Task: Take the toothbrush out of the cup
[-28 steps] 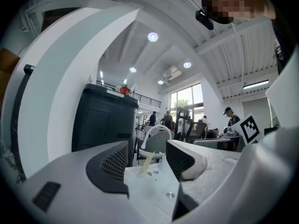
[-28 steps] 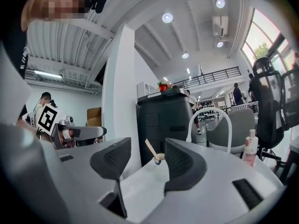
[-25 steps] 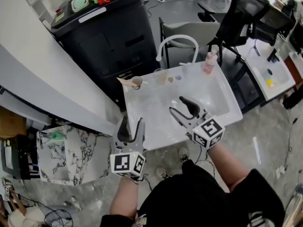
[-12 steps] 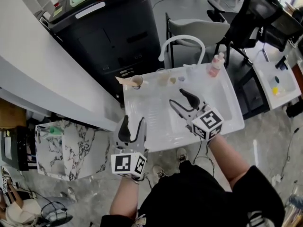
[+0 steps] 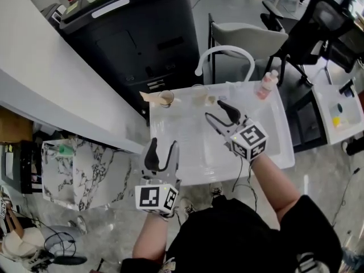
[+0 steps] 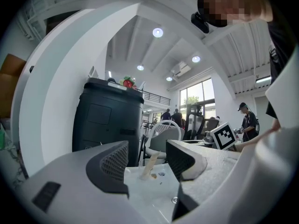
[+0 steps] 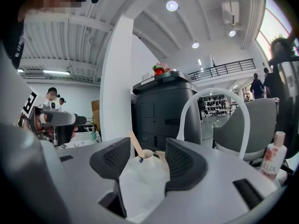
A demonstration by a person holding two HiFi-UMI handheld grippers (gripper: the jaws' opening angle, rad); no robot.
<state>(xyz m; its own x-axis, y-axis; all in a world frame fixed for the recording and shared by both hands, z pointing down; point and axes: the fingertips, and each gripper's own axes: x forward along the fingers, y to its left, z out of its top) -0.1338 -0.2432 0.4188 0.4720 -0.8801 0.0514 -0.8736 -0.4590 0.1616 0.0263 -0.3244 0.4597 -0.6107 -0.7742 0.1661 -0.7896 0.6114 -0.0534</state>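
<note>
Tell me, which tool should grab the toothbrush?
Probably the right tool: it's open, over the sink, with cup and toothbrush framed between its jaws. The left tool sits farther back.

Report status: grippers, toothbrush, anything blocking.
Left gripper, right gripper open, empty. Toothbrush in cup, sink's far-left corner, untouched. Nothing blocking right gripper's line.

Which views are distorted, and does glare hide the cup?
Both gripper views: strong fisheye, black corners, bright ceiling lamps. Head view: edges bend less; the white sink looks washed out, while the cup is small yet clear.
</note>
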